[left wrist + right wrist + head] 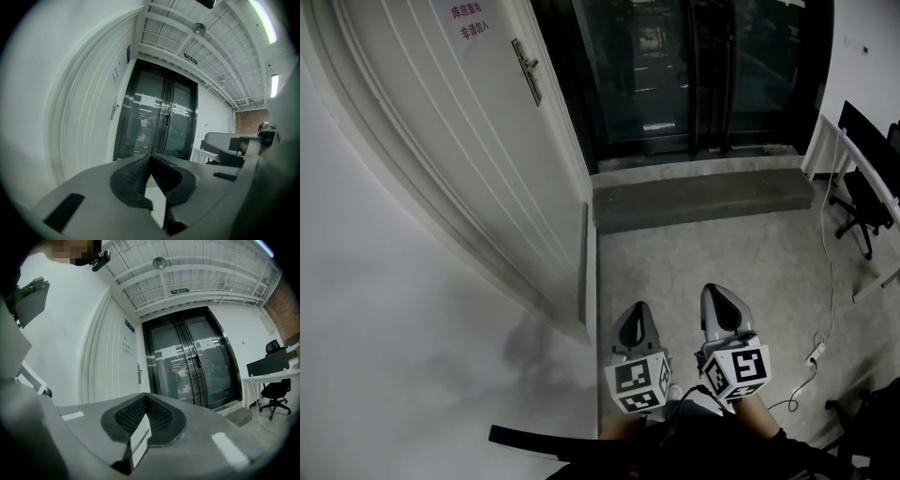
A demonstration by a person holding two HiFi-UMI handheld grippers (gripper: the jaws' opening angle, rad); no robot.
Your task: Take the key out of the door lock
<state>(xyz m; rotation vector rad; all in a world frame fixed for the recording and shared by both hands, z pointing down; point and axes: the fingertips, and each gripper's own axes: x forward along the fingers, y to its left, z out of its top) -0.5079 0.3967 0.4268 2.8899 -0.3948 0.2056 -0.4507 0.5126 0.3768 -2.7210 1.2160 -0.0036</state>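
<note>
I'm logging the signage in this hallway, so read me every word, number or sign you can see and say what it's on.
Paper notice on the white door: two rows of red Chinese characters, too blurred to read.
Green overhead sign: too small to read.
Blue plaque beside the white door: too small to read.
No other text can be made out.

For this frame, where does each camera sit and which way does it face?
Head view: on the person's head, looking steeply down beside the white door; the left gripper and right gripper show below.
Left gripper view: on that gripper, facing level along its shut jaws toward the glass doors.
Right gripper view: on that gripper, likewise along its shut jaws.
Shared: both gripper views show the door handle and glass doors.
</note>
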